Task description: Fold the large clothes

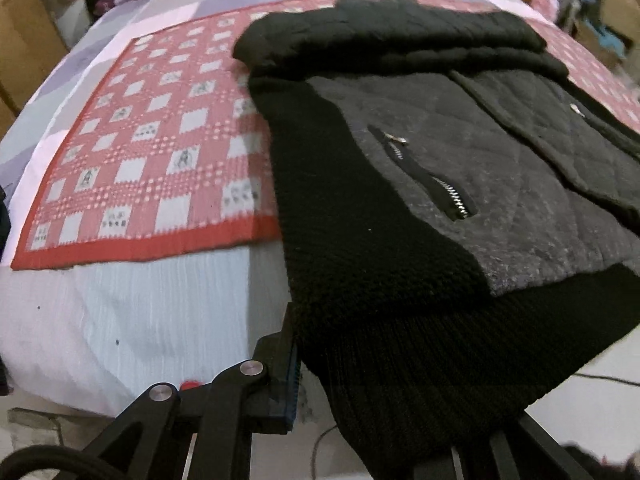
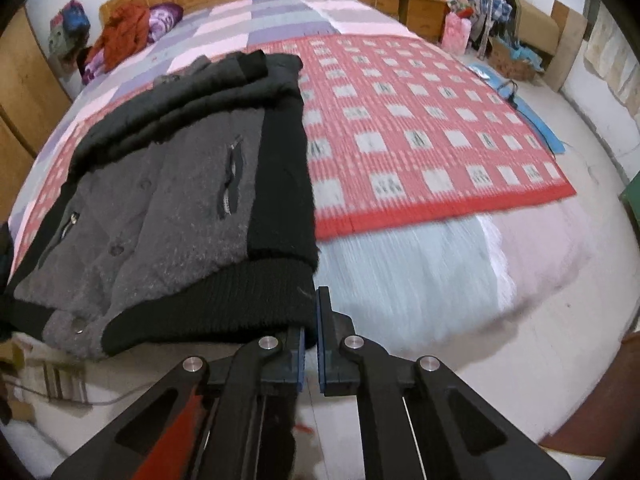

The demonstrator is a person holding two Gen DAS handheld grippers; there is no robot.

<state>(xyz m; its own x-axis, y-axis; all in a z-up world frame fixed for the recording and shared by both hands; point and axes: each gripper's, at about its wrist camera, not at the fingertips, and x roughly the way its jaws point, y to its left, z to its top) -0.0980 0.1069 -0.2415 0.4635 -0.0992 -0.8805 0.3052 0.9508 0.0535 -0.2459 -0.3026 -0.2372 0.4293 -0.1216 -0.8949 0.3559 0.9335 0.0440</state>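
Observation:
A dark jacket (image 1: 440, 152), with a grey fleece front, black knit sides, a ribbed black hem and zip pockets, lies on the bed with its sleeves folded in. In the left wrist view its ribbed hem (image 1: 420, 360) drapes over my left gripper (image 1: 320, 348), which is shut on it; only one finger (image 1: 286, 364) shows, the other is under the cloth. In the right wrist view the jacket (image 2: 160, 200) sits to the left. My right gripper (image 2: 311, 320) is shut on the hem's right corner (image 2: 240, 300).
A red and white checked mat (image 2: 420, 120) covers the bed, over a lilac and pink patchwork cover (image 2: 260, 12) and a pale sheet (image 2: 420, 272). Rumpled clothes (image 2: 124, 28) lie by the wooden headboard. Boxes and bags (image 2: 500, 12) crowd the far right floor.

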